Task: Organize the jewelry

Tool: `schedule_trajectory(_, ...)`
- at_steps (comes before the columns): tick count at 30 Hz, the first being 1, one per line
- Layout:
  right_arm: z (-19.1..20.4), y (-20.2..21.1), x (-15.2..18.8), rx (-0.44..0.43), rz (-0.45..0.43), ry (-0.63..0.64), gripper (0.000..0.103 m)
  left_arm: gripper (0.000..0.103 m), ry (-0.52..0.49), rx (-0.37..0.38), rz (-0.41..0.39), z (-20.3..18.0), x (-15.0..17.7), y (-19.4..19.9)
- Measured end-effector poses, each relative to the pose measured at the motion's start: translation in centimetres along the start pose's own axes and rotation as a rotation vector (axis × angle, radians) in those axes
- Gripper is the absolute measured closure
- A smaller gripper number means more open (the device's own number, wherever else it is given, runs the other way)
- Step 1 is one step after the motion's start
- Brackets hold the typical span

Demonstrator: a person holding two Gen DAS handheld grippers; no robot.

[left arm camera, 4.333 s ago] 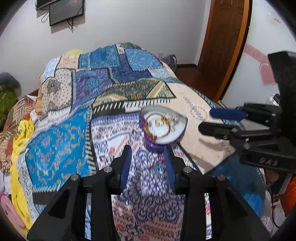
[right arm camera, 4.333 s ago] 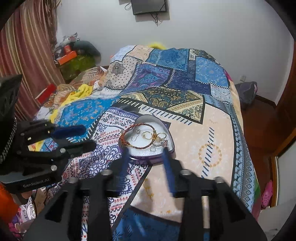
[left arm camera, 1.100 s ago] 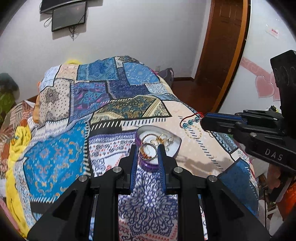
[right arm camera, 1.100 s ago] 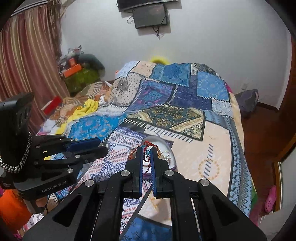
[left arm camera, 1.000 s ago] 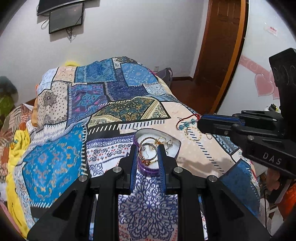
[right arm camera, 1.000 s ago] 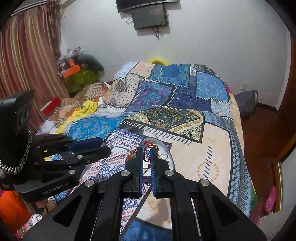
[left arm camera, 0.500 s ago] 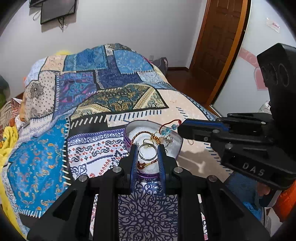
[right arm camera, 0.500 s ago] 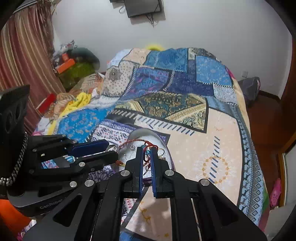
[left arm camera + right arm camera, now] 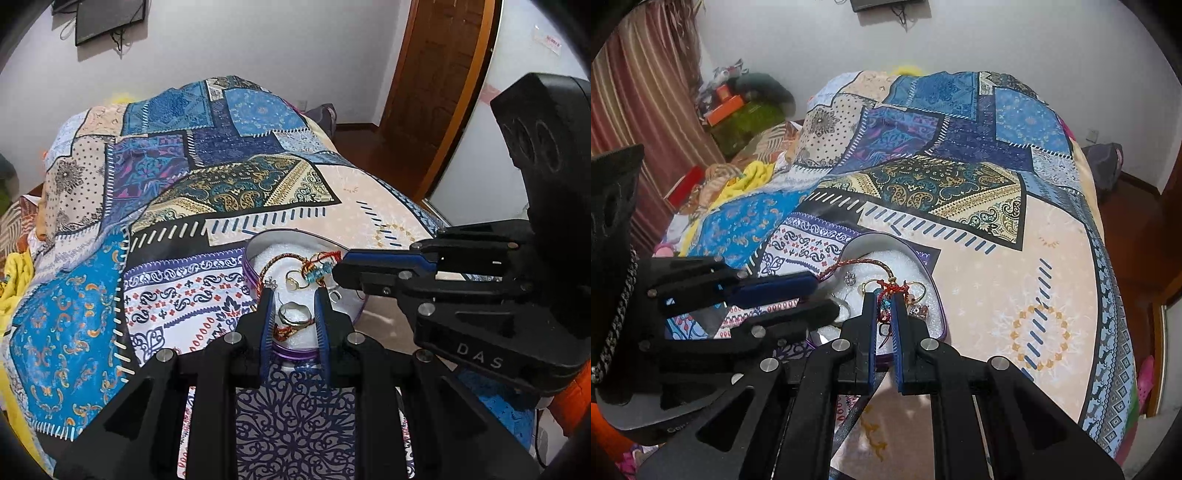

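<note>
We hold L gripper (image 9: 293, 317) clamped on a ring (image 9: 293, 314), R gripper (image 9: 884, 306) clenched on the red cord bracelet (image 9: 890, 290). Both hang directly over the heart tin (image 9: 295, 234) on the bed (image 9: 184, 184); R sits nearer centre, cord trailing left.

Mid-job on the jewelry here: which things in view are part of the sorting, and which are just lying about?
Part of the job:
- heart-shaped tin
- silver ring, held in the left gripper
- red cord bracelet, pinched by the right gripper
- gold rings lying in the tin

Lying about:
- patchwork bedspread
- yellow cloth
- orange box
- wall-mounted screen
</note>
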State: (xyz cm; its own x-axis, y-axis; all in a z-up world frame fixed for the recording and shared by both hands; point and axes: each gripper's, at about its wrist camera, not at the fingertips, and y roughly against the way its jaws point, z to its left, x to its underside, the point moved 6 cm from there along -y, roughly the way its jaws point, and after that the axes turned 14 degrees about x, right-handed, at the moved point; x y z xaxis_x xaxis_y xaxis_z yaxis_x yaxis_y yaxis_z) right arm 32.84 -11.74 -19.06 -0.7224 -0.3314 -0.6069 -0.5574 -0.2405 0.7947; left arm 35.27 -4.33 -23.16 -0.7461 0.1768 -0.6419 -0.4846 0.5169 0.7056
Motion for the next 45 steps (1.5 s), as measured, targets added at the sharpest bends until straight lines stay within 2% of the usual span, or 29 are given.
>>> schedule_trajectory(11, 0.0, -0.3, 0.3, 0.016, 0.037, 0.017, 0.095, 0.083, 0.003, -0.019, -0.04, -0.1, -0.1, 2.2)
schedule_trajectory(14, -0.1, 0.0, 0.2, 0.031, 0.035, 0.02, 0.088, 0.083, 0.011, -0.026, -0.053, 0.0, -0.2, 2.9)
schedule_trajectory(16, -0.1, 0.4, 0.2, 0.036, 0.025, 0.017, 0.08, 0.083, 0.015, -0.032, -0.063, 0.1, -0.2, 3.5)
schedule_trajectory(18, -0.1, 0.9, 0.0, 0.04, 0.012, 0.015, 0.078, 0.083, 0.017, -0.039, -0.075, 0.0, -0.3, 4.2)
schedule_trajectory(25, -0.1, 4.2, -0.9, 0.056, -0.056, -0.009, 0.077, 0.083, 0.017, -0.06, -0.127, -0.7, -0.9, 6.8)
schedule_trajectory(31, 0.2, 9.8, -2.1, 0.052, -0.167, -0.038, 0.077, 0.083, -0.011, -0.068, -0.212, -3.1, -2.2, 11.0)
schedule_trajectory(34, 0.5, 14.1, -2.6, 0.069, -0.263, -0.049, 0.077, 0.083, -0.043, -0.089, -0.288, -4.9, -2.9, 14.4)
schedule_trajectory(43, 2.2, 26.1, -1.2, 0.213, -0.589, -0.099, 0.077, 0.082, -0.095, -0.137, -0.546, -10.4, -1.7, 24.3)
schedule_trajectory(45, 2.9, 28.0, -0.6, 0.245, -0.643, -0.096, 0.077, 0.077, -0.102, -0.121, -0.577, -11.4, -1.2, 25.7)
